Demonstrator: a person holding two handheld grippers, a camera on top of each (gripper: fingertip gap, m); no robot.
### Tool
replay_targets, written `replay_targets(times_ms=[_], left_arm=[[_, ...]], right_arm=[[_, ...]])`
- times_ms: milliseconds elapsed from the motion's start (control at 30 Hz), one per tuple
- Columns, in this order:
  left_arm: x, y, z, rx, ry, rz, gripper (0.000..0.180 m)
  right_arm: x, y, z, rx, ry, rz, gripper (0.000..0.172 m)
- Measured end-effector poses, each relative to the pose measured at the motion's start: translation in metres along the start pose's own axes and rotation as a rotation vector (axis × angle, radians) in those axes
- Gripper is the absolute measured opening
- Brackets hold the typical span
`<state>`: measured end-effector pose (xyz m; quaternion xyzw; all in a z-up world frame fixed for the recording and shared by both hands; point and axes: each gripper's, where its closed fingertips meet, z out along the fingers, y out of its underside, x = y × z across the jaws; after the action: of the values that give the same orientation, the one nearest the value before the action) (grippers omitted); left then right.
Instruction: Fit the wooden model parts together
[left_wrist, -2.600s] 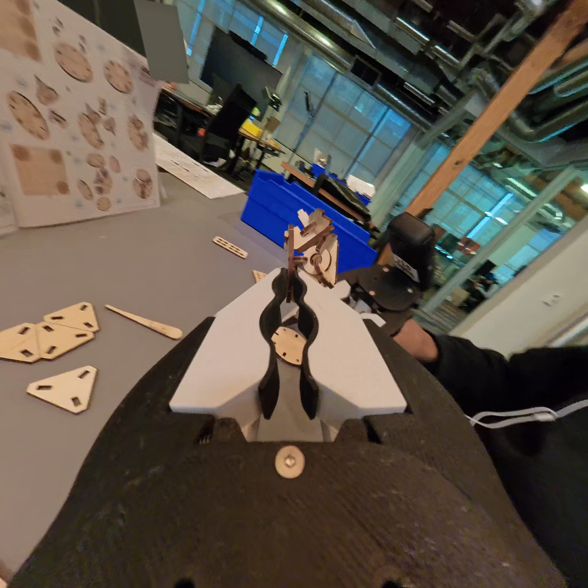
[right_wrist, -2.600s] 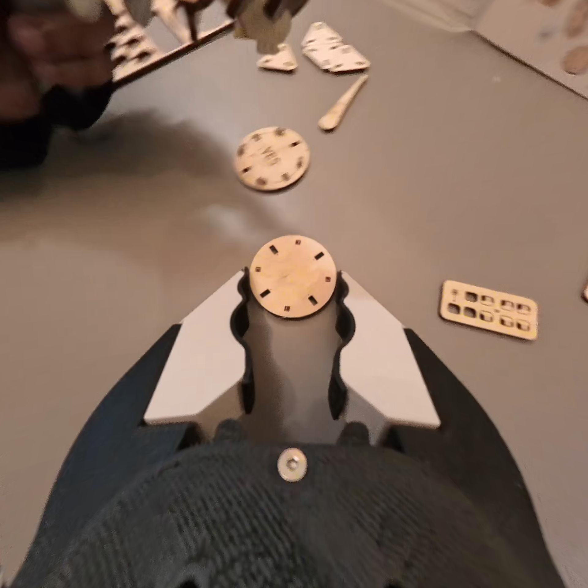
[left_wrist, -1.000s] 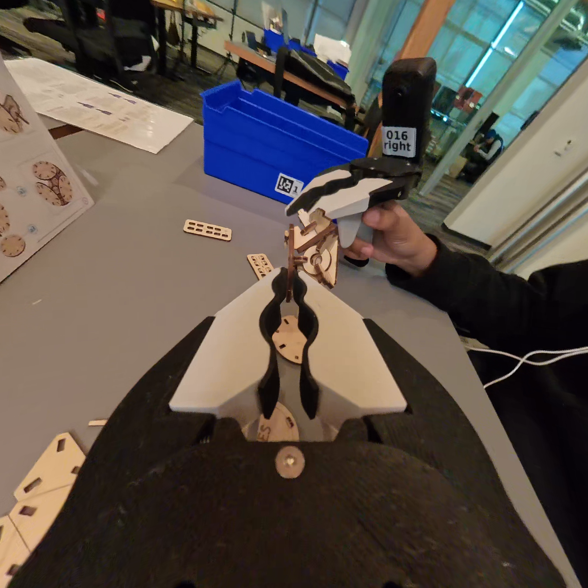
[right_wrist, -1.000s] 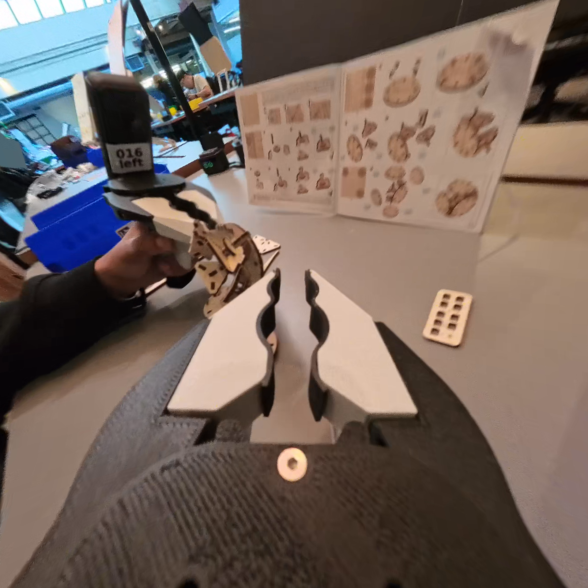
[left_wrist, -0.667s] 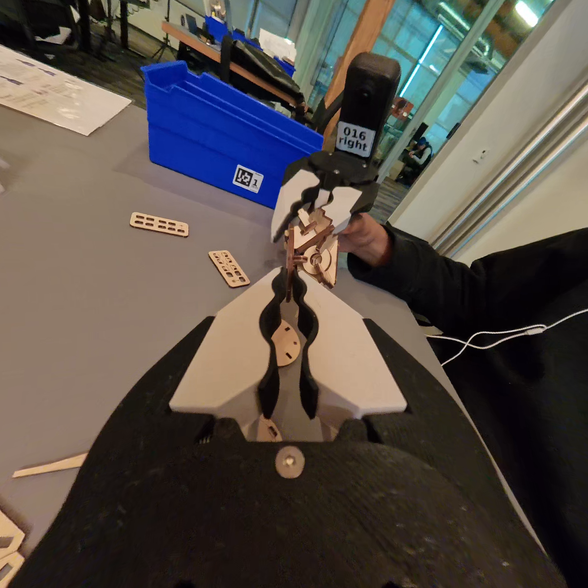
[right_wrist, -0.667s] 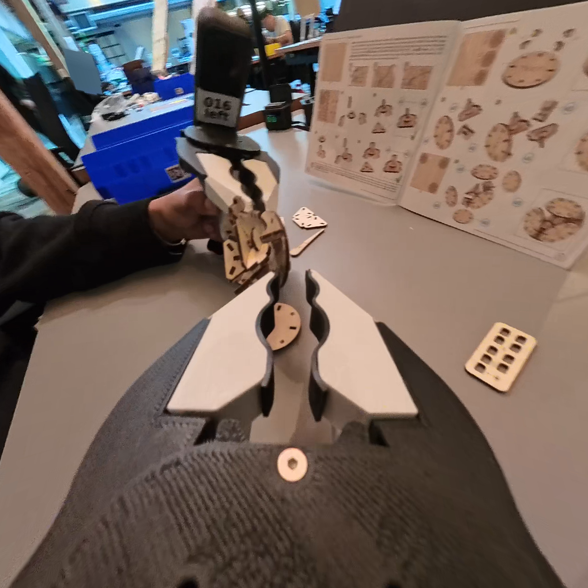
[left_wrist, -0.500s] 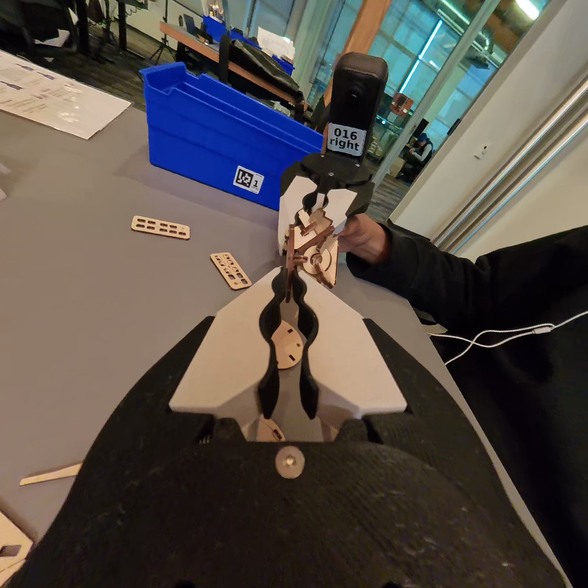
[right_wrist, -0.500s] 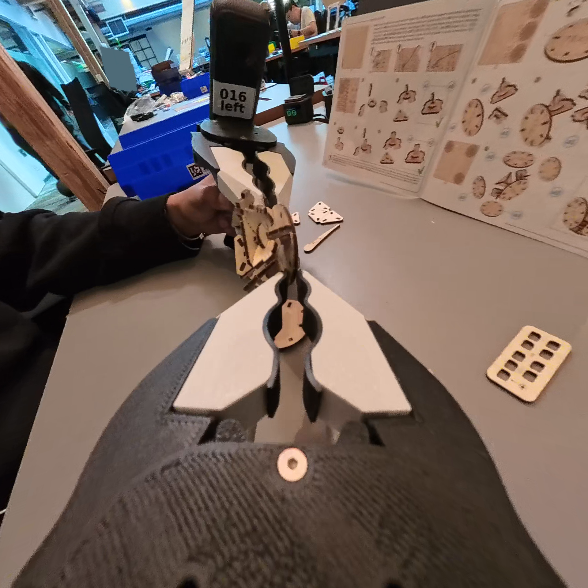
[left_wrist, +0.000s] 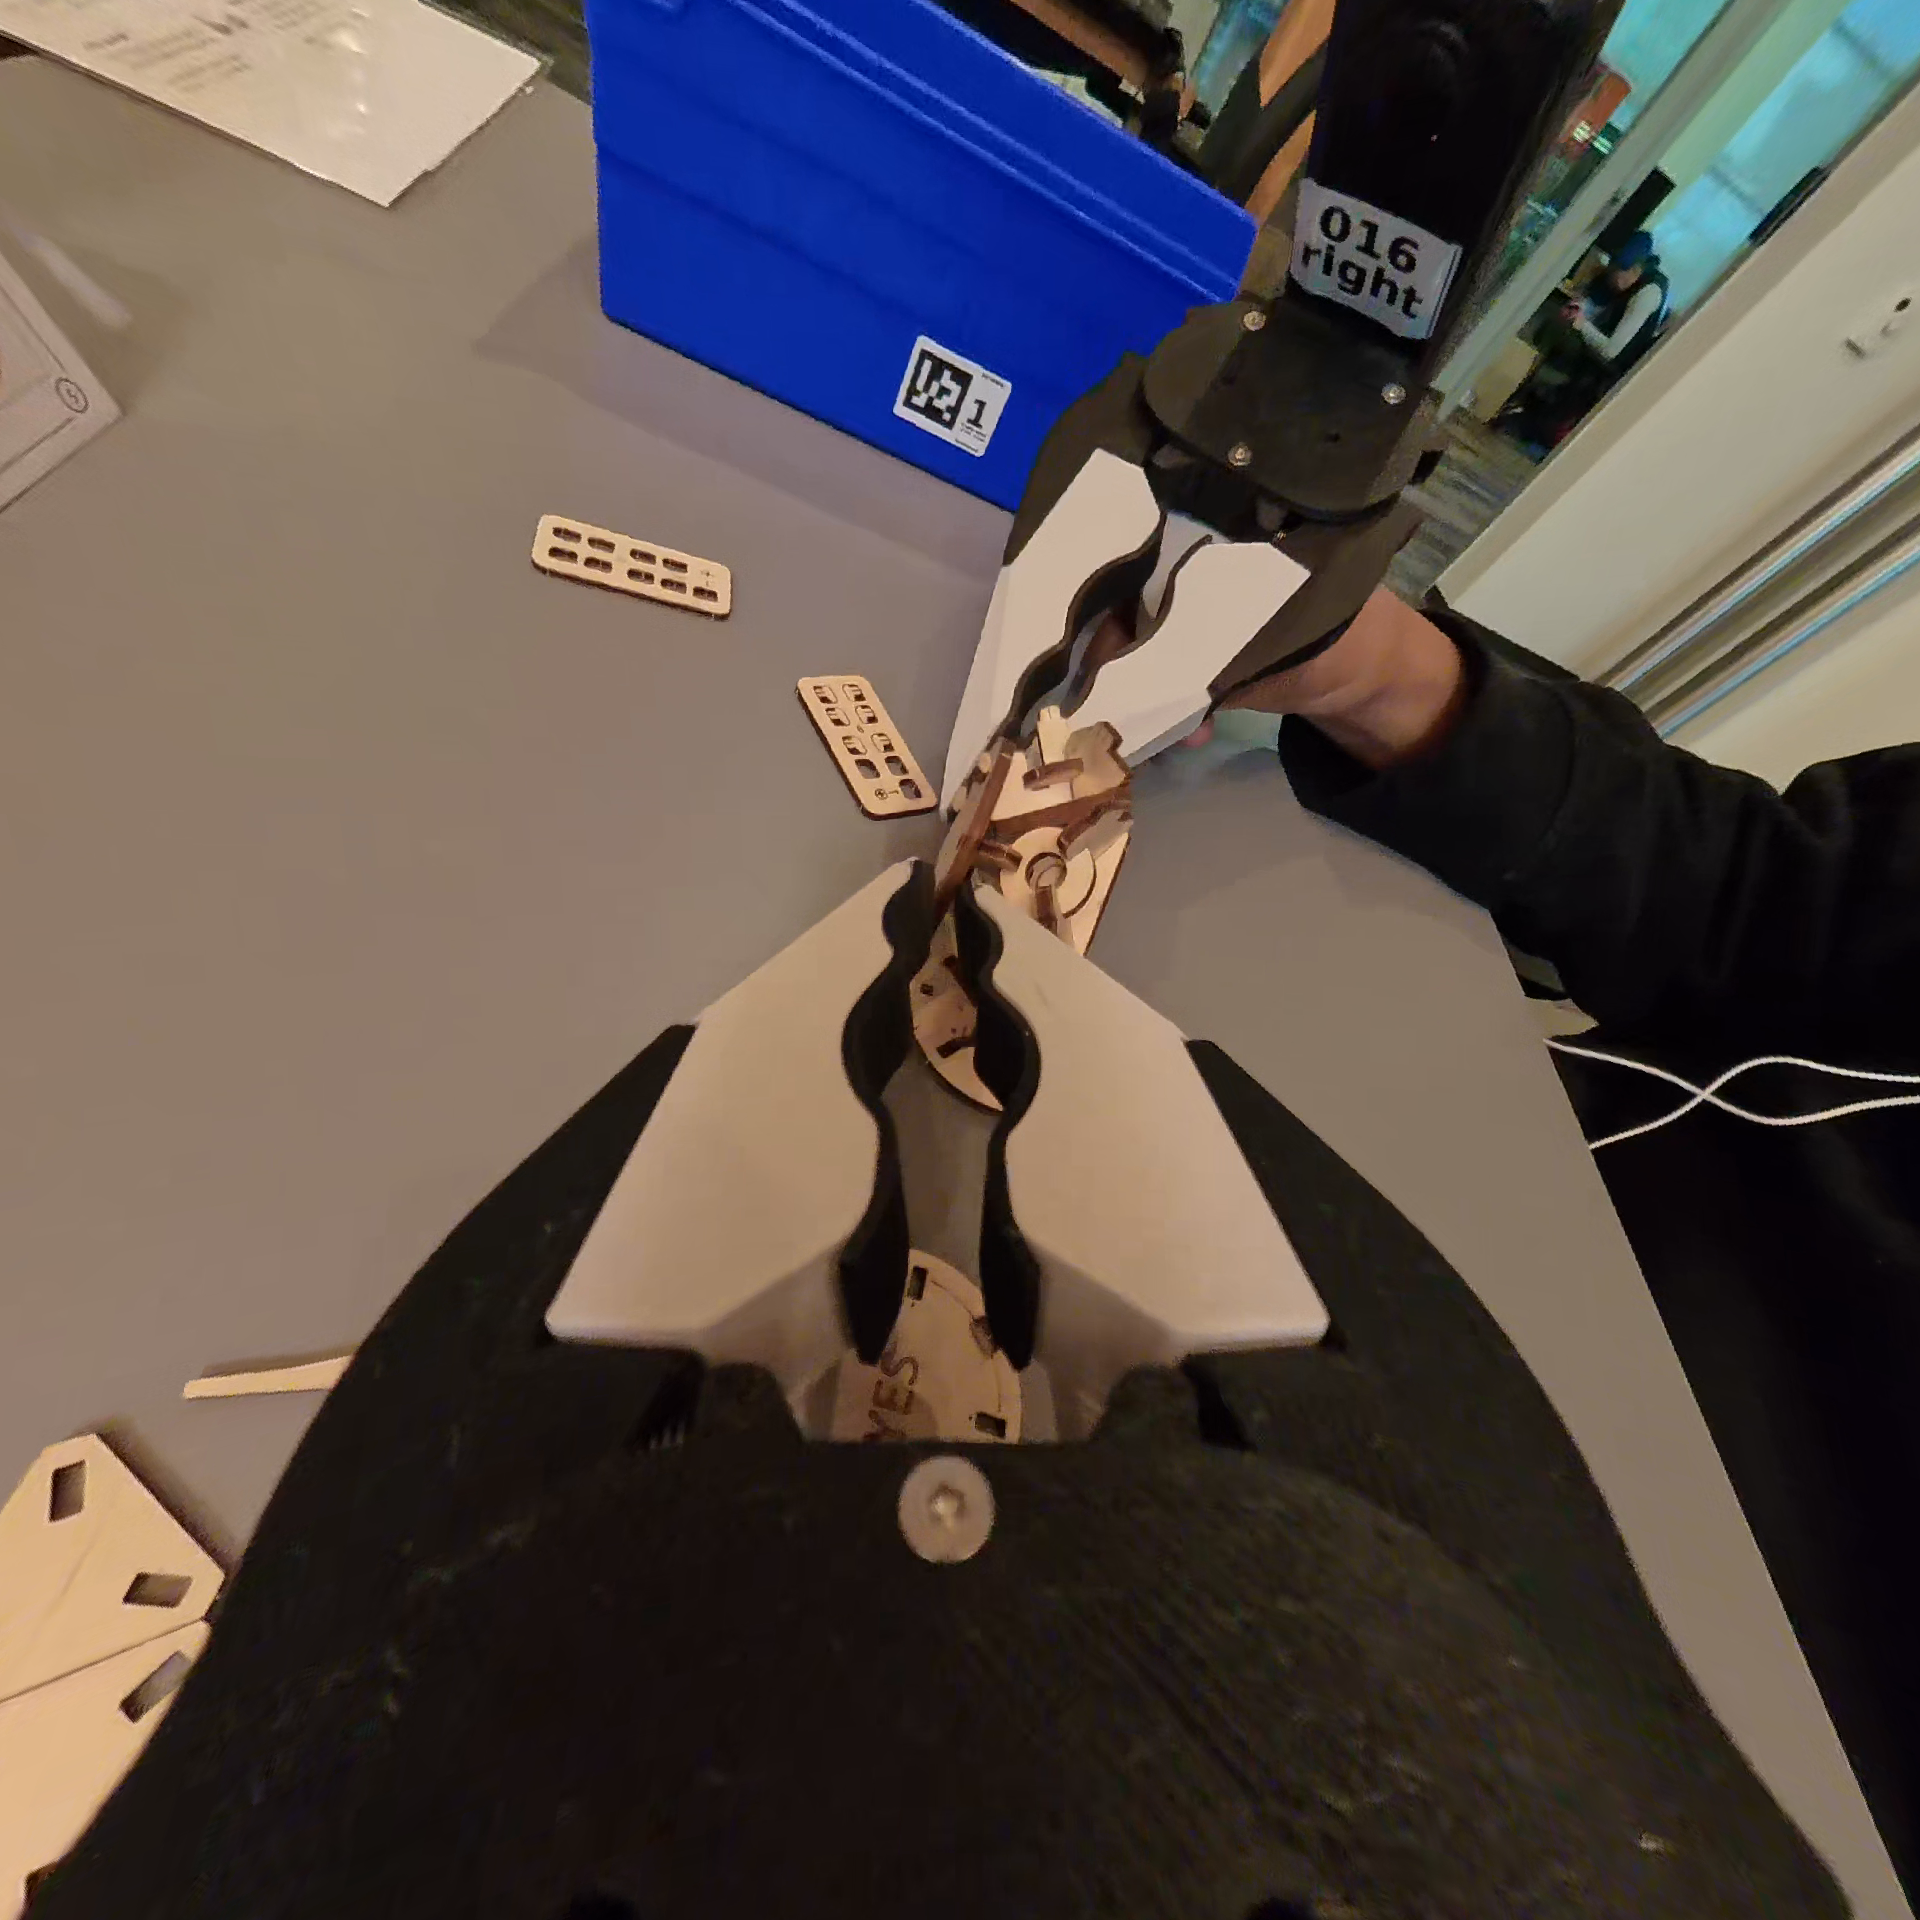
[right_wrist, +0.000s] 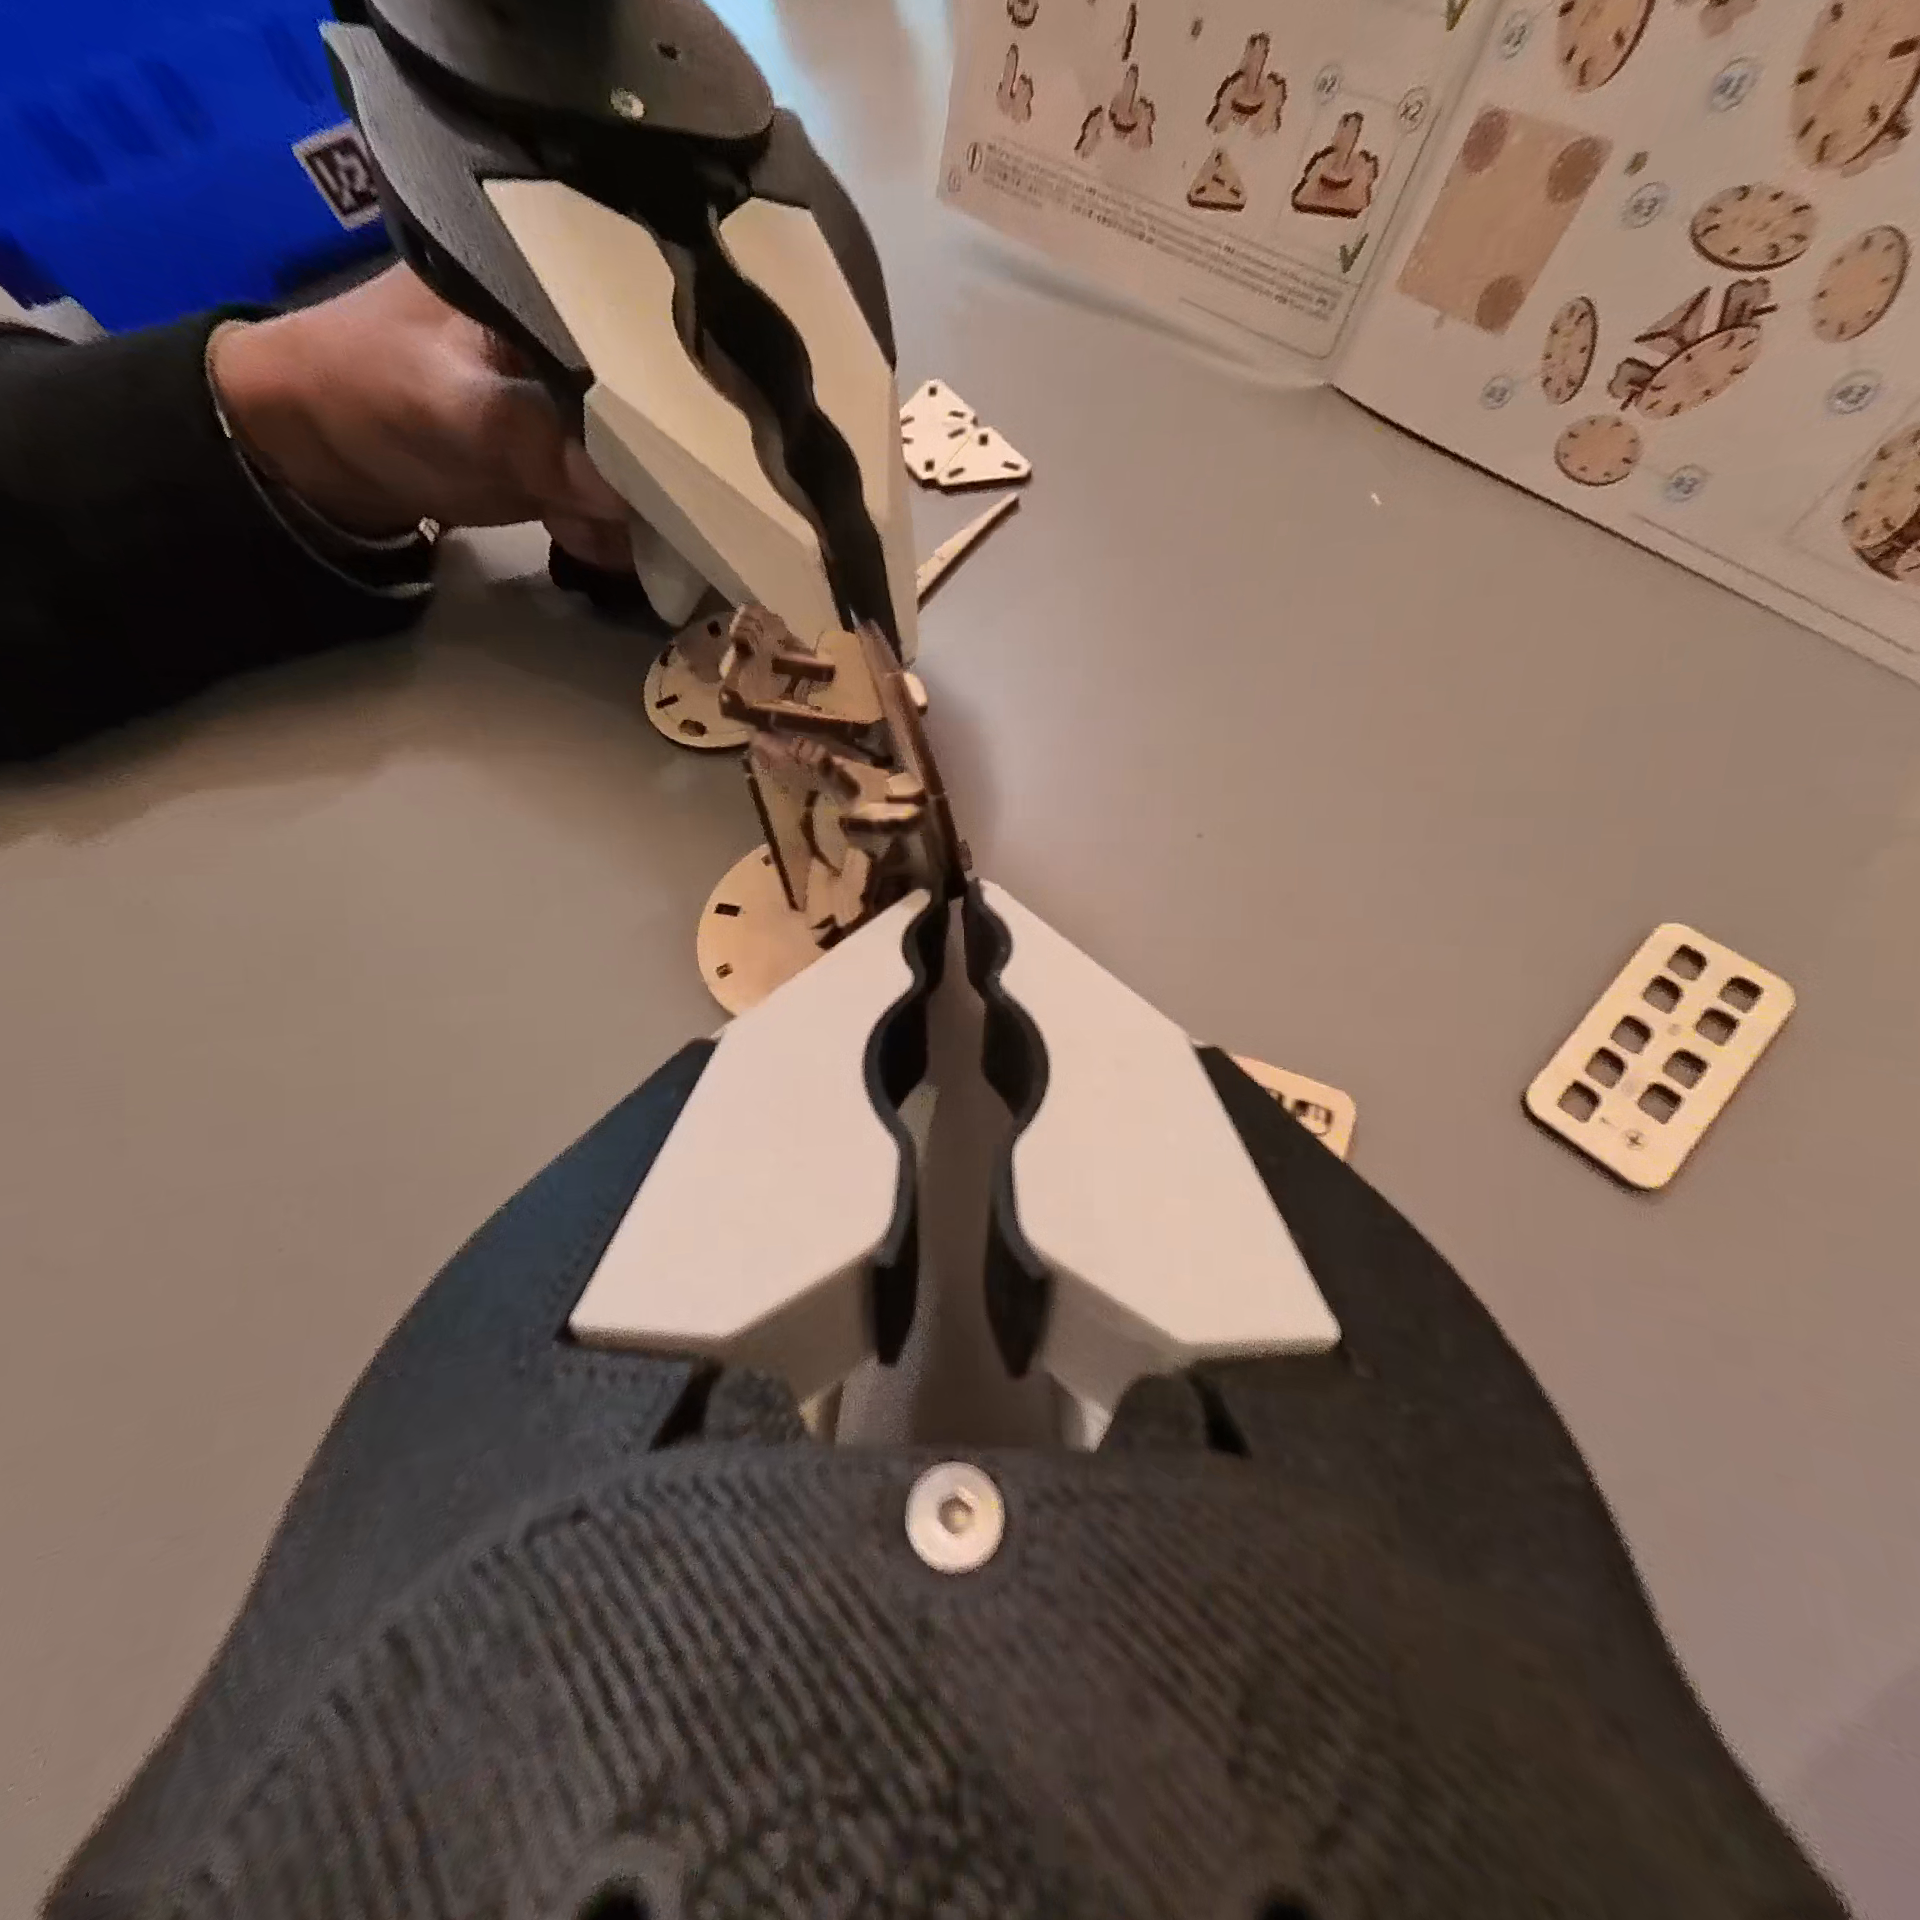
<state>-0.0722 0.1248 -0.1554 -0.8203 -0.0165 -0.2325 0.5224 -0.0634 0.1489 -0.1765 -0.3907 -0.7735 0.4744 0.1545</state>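
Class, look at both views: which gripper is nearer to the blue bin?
Right. The right gripper hangs just in front of the blue bin; the left gripper sits farther back, both clamping the wooden assembly.

I see a flat grey table (left_wrist: 312, 935) carrying a blue plastic bin (left_wrist: 831, 208). Near the bin lie two slotted rectangular plywood strips (left_wrist: 631, 565), round plywood discs (right_wrist: 748, 935), triangular plywood plates (right_wrist: 961, 436) and a folded paper instruction sheet (right_wrist: 1558, 208).

A workshop or maker space: a grey worktable (left_wrist: 312, 831) strewn with laser-cut wooden parts (left_wrist: 631, 564), a blue storage bin (left_wrist: 831, 239) on it, an assembly instruction sheet (right_wrist: 1558, 208) propped beside, glass partitions (left_wrist: 1714, 156) beyond the bin.
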Motion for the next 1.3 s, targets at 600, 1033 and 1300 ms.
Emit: replay_targets(times_ms=[600,1033,1300], left_arm=[[-0.004,0.01,0.002,-0.058,-0.035,-0.003,0.0],[-0.004,0.009,-0.002,-0.045,-0.042,0.003,0.0],[-0.003,0.012,-0.003,-0.059,-0.043,0.012,0.0]], right_arm=[[0.005,0.003,0.003,-0.028,0.033,0.007,0.002],[0.003,0.001,0.006,-0.022,0.036,-0.017,0.001],[0.001,0.002,0.007,-0.031,0.025,-0.019,0.002]])
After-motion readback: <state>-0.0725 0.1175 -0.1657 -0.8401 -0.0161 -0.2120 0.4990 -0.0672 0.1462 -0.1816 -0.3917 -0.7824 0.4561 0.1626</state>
